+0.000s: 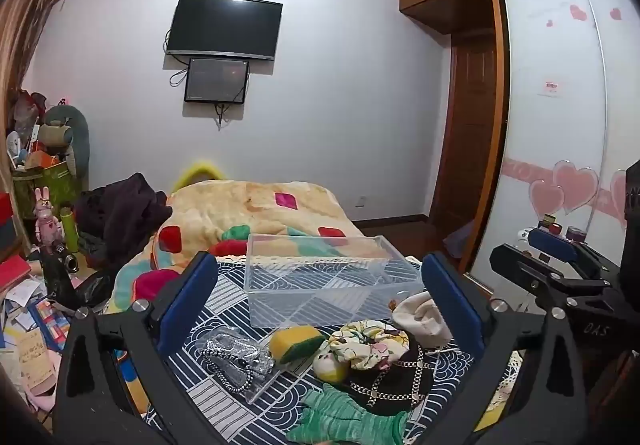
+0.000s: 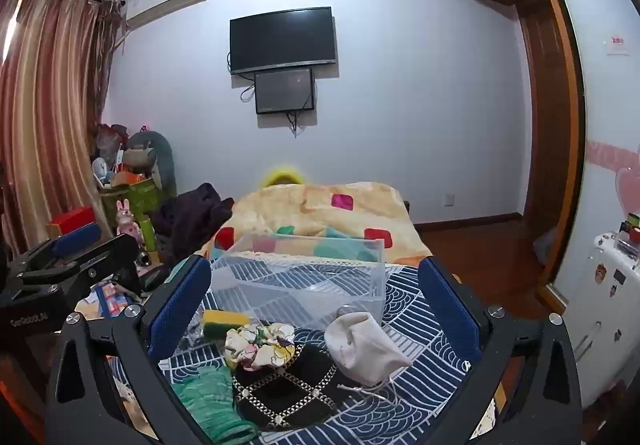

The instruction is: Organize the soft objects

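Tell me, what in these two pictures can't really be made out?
- Small cream plush, left wrist view: mostly under the floral scrunchie.
- Green knitted glove, left wrist view: cut off by the bottom edge.
- Yellow thing behind the blanket, right wrist view: blurred, mostly hidden.
- Silvery packet, right wrist view: behind the right hand-held gripper.

A clear plastic bin point(image 1: 324, 277) stands upright and open on the patterned bed cover, on the far side of the soft things. Near it, a yellow-and-green sponge point(image 1: 296, 343) lies left of a floral scrunchie point(image 1: 370, 343). A cream cloth pouch point(image 1: 420, 317) slumps to the right, just beside the bin's near right corner. The scrunchie rests partly on a black cloth with a chain pattern point(image 1: 396, 381). A crumpled green knit piece point(image 1: 348, 417) lies nearest, touching the black cloth's left edge.
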{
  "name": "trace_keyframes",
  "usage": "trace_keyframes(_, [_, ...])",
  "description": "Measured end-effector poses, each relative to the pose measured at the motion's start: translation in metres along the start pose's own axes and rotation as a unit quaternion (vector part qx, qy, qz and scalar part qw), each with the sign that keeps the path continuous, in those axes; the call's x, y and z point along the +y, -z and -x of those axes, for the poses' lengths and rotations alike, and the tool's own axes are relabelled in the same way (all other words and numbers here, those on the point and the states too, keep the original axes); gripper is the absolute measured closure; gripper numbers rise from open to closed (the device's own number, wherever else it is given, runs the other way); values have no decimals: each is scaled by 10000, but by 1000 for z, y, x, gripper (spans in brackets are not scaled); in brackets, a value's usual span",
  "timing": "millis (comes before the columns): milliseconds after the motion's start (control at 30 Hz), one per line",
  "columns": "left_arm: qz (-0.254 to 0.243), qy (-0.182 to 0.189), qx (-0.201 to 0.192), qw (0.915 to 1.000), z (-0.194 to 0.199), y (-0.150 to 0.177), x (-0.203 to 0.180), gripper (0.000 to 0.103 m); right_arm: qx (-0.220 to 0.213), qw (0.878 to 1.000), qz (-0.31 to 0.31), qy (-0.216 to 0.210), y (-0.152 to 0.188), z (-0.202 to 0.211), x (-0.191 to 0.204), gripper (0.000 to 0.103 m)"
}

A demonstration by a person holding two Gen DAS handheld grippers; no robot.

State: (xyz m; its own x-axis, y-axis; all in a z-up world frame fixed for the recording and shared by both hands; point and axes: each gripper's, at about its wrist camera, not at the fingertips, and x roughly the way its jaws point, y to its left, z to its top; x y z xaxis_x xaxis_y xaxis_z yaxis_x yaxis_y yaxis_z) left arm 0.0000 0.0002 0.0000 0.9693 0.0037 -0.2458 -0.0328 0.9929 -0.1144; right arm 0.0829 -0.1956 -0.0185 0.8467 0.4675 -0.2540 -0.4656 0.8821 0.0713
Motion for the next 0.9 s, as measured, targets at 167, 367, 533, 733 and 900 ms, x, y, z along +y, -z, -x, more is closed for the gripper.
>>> trace_keyframes(167, [-34, -54, -27, 10000, -5, 2, -9, 0, -3, 10000, -12, -29, 0, -2, 0, 0])
trace_keyframes(367, [-77, -12, -75, 9999, 0, 0, -16, 0, -65, 10000, -16, -30, -3, 5, -1, 0])
trace_keyframes(533, [-41, 104, -77, 9999, 2, 1, -8, 0, -95, 9999, 19, -40, -2, 5, 3, 0])
trace_keyframes(733, [-24, 143, -78, 9999, 3, 0, -5, 0, -94, 9999, 8, -40, -2, 5, 2, 0])
trace_keyframes(900, [-21, 159, -74, 9998, 4, -1, -6, 0, -92, 9999, -12, -51, -3, 7, 5, 0])
